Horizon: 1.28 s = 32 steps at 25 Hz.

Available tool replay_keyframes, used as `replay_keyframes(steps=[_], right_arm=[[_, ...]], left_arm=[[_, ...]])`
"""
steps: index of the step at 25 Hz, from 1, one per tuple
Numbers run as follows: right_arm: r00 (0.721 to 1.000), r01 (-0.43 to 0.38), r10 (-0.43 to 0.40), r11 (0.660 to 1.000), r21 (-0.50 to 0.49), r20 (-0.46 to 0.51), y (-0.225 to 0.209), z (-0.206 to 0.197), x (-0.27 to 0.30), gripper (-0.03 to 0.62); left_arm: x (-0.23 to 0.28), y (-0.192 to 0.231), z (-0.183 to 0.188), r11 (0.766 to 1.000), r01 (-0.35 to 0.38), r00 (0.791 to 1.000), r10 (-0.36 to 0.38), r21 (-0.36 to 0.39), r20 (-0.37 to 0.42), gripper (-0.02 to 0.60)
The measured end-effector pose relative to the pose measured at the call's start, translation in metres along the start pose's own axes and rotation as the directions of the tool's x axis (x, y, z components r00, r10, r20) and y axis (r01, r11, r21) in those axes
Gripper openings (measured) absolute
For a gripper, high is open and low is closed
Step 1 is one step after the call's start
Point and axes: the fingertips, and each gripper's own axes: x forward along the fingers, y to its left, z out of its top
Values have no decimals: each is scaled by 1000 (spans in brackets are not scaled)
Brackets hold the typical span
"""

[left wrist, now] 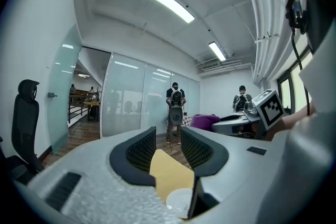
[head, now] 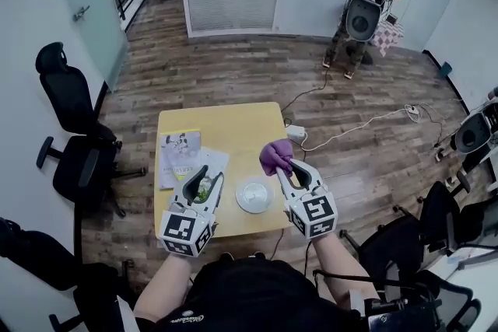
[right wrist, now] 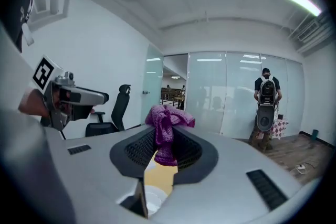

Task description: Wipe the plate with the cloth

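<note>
A small white plate [head: 254, 194] sits on the yellow table [head: 222, 128] near its front edge, between my two grippers. My right gripper [head: 284, 167] is held above the table to the right of the plate, shut on a purple cloth [head: 275, 155] that bunches out past its tips. In the right gripper view the purple cloth [right wrist: 167, 131] is pinched between the jaws, with the plate [right wrist: 150, 201] low in view. My left gripper [head: 208, 176] hovers left of the plate, open and with nothing in it. The plate [left wrist: 179, 202] shows below the left gripper's jaws.
A printed booklet [head: 180, 156] and papers lie on the table's left part. A power strip [head: 296, 132] with cables sits off the table's right edge. Black office chairs [head: 74, 136] stand to the left. A person [head: 366, 0] with a backpack device stands far back by the glass wall.
</note>
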Motion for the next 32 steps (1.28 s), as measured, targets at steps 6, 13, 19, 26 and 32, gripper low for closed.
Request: replay_keyframes(steps=[6,13,19,26,32], right_arm=[[994,15,-16,1000,16,112,7,37,-13,77],[986,-1,-3,1000,23,165,15,53,-19,77],[986,-9,2,999,37,167,16,53,-21,77],[988,-18,13,999,34,156,22,52,-18,77],[988,-21,16,999,32,151,22,50,-19,77]], left_arm=[[-3,2,21,1000,-1,999,0,20,55,150],[-6,3,25,999,-3,998,1,35,66,150],[-7,3,24,999,-1,998,-2,36,63,150],[-7,5,23,999,2,998,-4,36,55,150],[-7,4,23,1000,0,999,-1,30,46,150]])
